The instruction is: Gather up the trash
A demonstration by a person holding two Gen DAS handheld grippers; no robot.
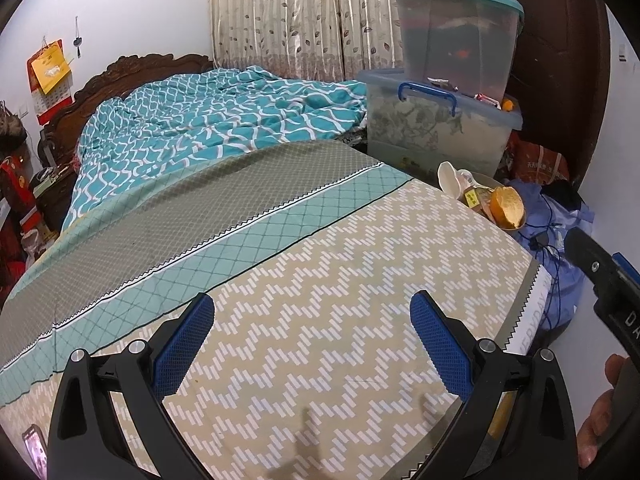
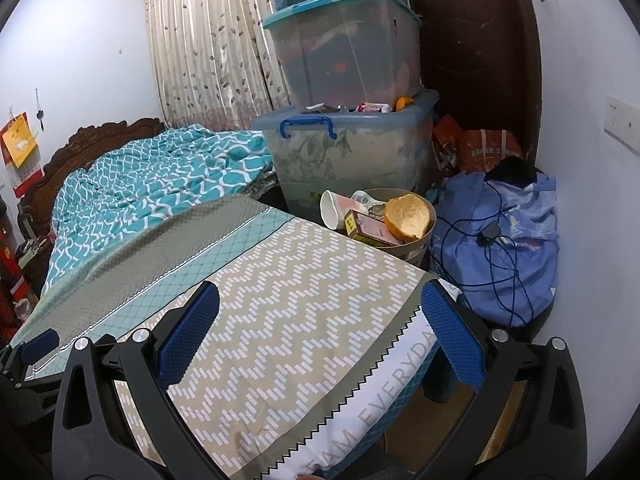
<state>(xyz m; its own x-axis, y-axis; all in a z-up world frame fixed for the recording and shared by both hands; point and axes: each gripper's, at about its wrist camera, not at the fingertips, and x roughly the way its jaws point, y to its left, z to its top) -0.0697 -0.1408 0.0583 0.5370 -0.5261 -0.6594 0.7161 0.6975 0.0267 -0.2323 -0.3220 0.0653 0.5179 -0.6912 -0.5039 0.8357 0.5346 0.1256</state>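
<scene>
Two grippers, both with fingers spread wide and holding nothing, hover over the patterned bedsheet (image 2: 304, 300). Left gripper (image 1: 312, 344) and right gripper (image 2: 320, 340) each show blue pads apart, only sheet between them.

Trash sits in a round tan bin (image 2: 416, 242) off the bed's far corner, upper right of centre in the right wrist view, well apart from the fingers. Inside it: an orange peel half (image 2: 410, 212), hollow side facing the camera; a white paper cup (image 2: 331, 209) tipped over, mouth pointing lower left; a small carton (image 2: 370, 228) with its long axis running lower right.

Left wrist view shows the same bin (image 1: 486, 180) mostly cut off by the bed edge at right, the peel (image 1: 508, 206) clearest. Right wrist view alone shows a blue bag (image 2: 500, 248) with a dark cable across it. Stacked clear storage boxes (image 2: 352, 148) stand behind the bin.
</scene>
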